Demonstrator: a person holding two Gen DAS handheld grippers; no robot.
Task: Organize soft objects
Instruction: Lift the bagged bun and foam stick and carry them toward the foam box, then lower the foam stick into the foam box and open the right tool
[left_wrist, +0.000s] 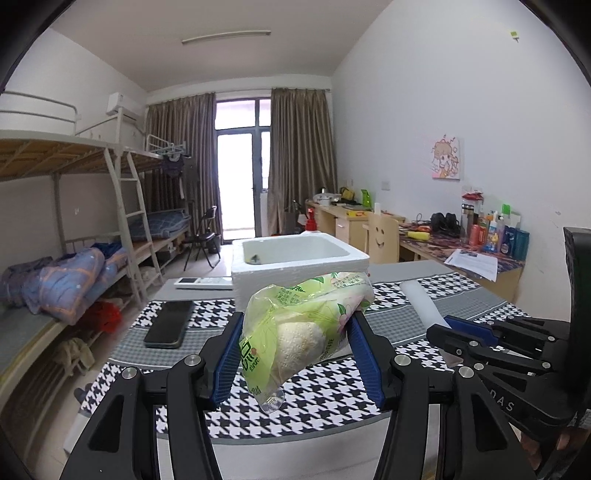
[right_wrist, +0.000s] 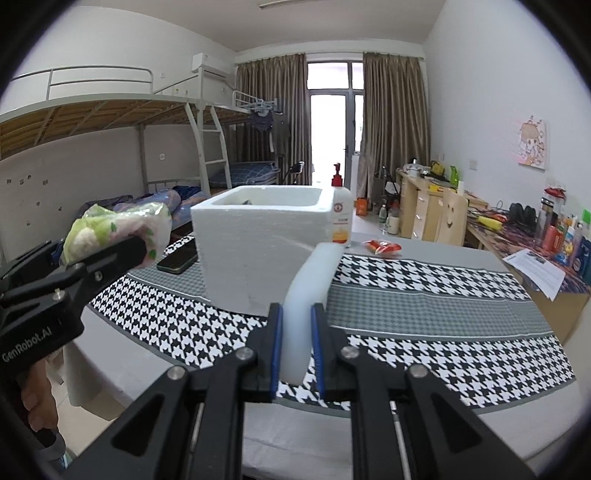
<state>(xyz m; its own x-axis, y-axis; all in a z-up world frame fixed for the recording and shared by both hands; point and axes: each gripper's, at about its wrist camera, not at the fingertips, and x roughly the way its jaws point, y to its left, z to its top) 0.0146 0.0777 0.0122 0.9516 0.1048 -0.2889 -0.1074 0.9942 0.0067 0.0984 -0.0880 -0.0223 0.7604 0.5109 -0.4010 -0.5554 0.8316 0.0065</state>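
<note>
Above the houndstooth-covered table (left_wrist: 325, 391), the left claw (left_wrist: 295, 354) holds a green-printed plastic bag (left_wrist: 306, 321) with a pale round bun-like lump inside, its blue pads pressing the bag from both sides at a middling spread. The right claw (right_wrist: 297, 343) is drawn narrow on a white foam strip (right_wrist: 306, 295), which stands up between the pads and curls forward at its free end. Both things hang clear of the cloth, just short of the white foam box (right_wrist: 258, 251) that sits on the table and looks like the place they are meant for.

The bag should be light and squashy. Its film is slick and crinkles, so the hold depends on the lump inside being caught between the pads (a grip on loose film alone would likely slide). The pads seem to bear on the lump's flanks, though the wrapper blurs where film ends and filling begins. More squeeze would only flatten it.

The foam strip is lighter still, springy and rough enough not to slip. Held near its lower end, the long free part flops and may catch on the box's rim, so a grip nearer the middle would carry it more steadily.

A dark phone (left_wrist: 168, 325) lies flat on the cloth left of the box, and a pump bottle (right_wrist: 341, 214) stands beside its far corner.
</note>
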